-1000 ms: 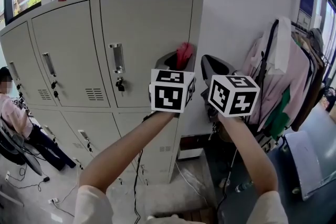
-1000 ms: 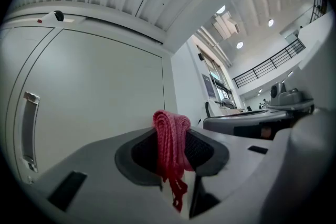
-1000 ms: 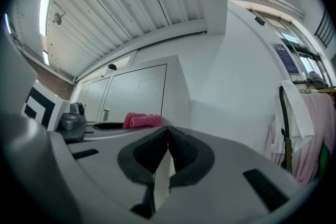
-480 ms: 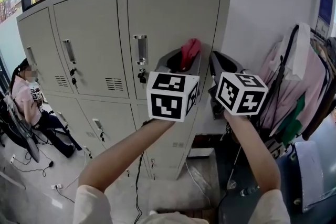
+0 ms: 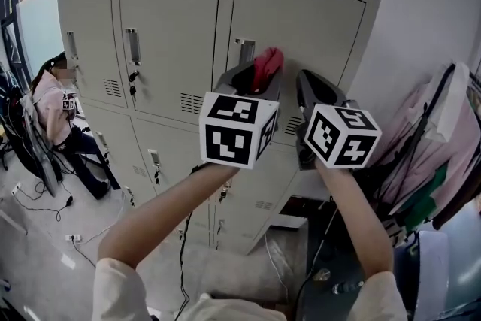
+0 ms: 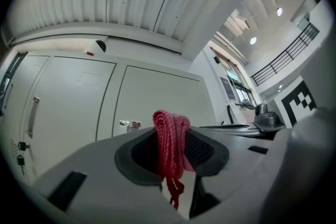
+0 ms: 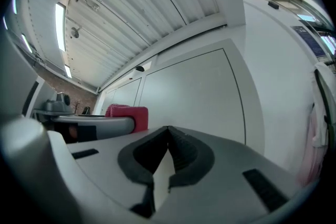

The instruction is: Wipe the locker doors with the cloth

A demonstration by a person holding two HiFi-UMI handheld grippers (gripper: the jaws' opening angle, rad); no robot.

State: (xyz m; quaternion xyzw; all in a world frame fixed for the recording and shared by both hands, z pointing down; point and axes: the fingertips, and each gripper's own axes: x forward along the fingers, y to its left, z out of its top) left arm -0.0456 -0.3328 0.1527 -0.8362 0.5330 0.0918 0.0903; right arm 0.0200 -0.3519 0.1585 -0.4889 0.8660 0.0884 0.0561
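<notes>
At arm's length in the head view, the left hand-held gripper (image 5: 252, 79) is raised before the upper right locker door (image 5: 301, 22). A red cloth (image 5: 265, 65) sticks up out of its tip, close to the door's handle (image 5: 244, 50). The right hand-held gripper (image 5: 307, 83) is held just beside it on the right, level with it. A seated person (image 5: 56, 101) is at the far left and hanging clothes (image 5: 428, 139) are at the right. From the left gripper view, the jaws are clamped on the cloth, whose long axis stands upright: the folded end rises above the jaws and a thin tail hangs down between them. The pale door fills the background, and I cannot tell whether the cloth touches it. From the right gripper view, the jaws are pressed together with nothing between them, aimed at the same door. The cloth shows to their left as a red block in the other gripper's tip.
</notes>
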